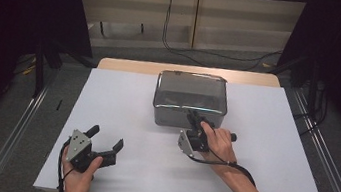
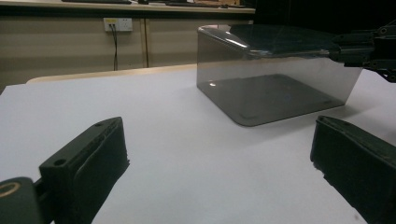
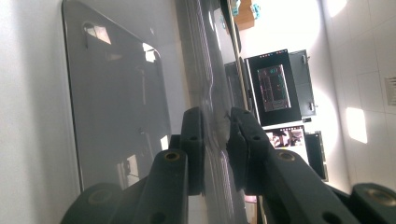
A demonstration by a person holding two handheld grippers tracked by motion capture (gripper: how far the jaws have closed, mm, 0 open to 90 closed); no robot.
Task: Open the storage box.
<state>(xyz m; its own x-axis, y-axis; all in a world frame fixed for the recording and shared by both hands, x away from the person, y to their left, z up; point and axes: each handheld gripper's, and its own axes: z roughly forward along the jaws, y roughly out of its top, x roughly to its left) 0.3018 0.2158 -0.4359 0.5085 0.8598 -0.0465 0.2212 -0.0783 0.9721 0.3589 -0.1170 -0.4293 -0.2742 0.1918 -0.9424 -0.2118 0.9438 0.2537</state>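
Note:
A smoky transparent box with a shiny rim stands on the white sheet at the table's middle back. My right gripper reaches its near edge from the front, turned on its side, and is shut on that rim. In the right gripper view the two pads press on the thin rim of the box from both sides. My left gripper rests open at the front left, well apart from the box, nothing between its jaws. In the left gripper view the box stands ahead, with the right gripper at its far right corner.
The white sheet covers most of the wooden table. Metal rails run along both sides on the floor. Cables trail on the floor behind the table, below a pale wall.

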